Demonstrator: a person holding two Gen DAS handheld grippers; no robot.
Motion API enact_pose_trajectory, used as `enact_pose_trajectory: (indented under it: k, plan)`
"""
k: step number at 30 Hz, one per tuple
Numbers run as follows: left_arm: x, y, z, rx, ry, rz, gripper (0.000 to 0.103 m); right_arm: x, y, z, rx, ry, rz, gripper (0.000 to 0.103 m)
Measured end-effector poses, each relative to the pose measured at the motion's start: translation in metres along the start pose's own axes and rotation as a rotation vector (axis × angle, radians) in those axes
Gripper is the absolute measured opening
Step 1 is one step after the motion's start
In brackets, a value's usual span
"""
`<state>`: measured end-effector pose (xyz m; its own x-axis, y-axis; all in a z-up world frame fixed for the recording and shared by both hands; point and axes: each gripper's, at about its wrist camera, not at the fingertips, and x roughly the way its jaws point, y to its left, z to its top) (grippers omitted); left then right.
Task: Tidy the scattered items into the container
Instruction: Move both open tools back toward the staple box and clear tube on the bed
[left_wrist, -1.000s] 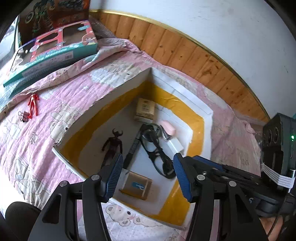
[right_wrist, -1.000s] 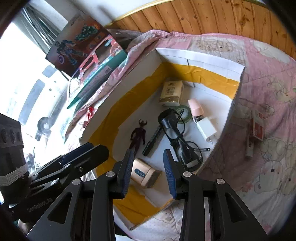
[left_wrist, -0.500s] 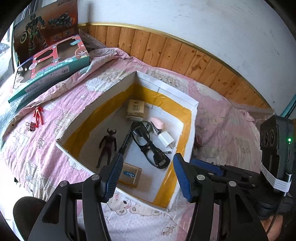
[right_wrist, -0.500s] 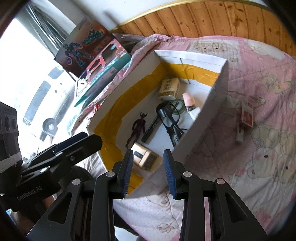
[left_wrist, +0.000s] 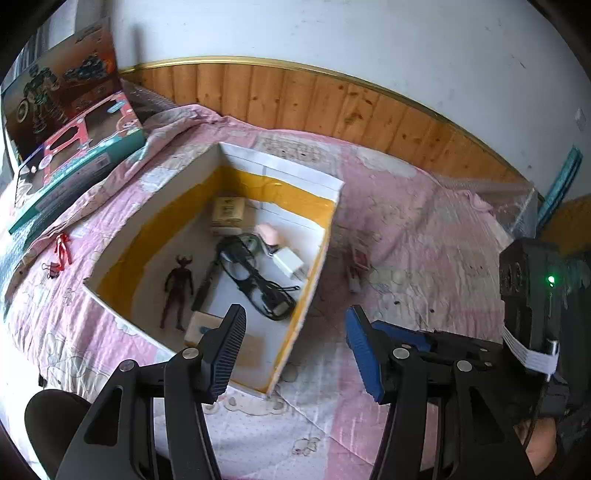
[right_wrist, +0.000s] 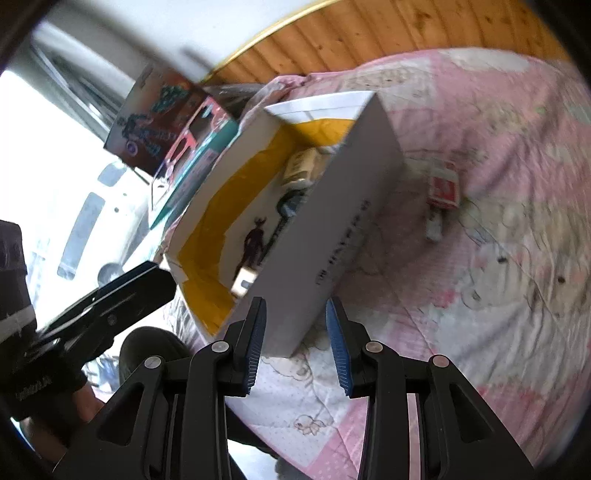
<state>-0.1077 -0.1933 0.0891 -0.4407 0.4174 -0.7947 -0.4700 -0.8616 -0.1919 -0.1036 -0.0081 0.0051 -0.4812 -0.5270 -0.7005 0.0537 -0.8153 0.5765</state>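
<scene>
Both your left gripper (left_wrist: 295, 350) and right gripper (right_wrist: 295, 343) hang empty, jaws apart. The white, yellow-lined cardboard box (left_wrist: 314, 266) sits left; next, reach right for the small red packet (right_wrist: 443, 186) lying on the pink quilt (right_wrist: 498, 295).

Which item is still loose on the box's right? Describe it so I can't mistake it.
Start at the white, yellow-lined box on the pink bedspread. On the quilt just beyond its right outer wall lies a small red packet with a little white piece beside it. It is the only red thing on that side.
</scene>
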Motion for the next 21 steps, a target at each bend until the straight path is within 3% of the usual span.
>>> enact_pose_trajectory:
  k: [12, 21]
  plan:
    - [0.028, -0.062, -0.010, 0.107, 0.057, -0.048, 0.058, -0.025, -0.076, -0.004, 0.174, -0.058, -0.018, 0.037]
    - [0.071, -0.097, -0.012, 0.151, 0.116, -0.078, 0.058, -0.012, -0.114, 0.049, 0.196, -0.063, -0.042, 0.041]
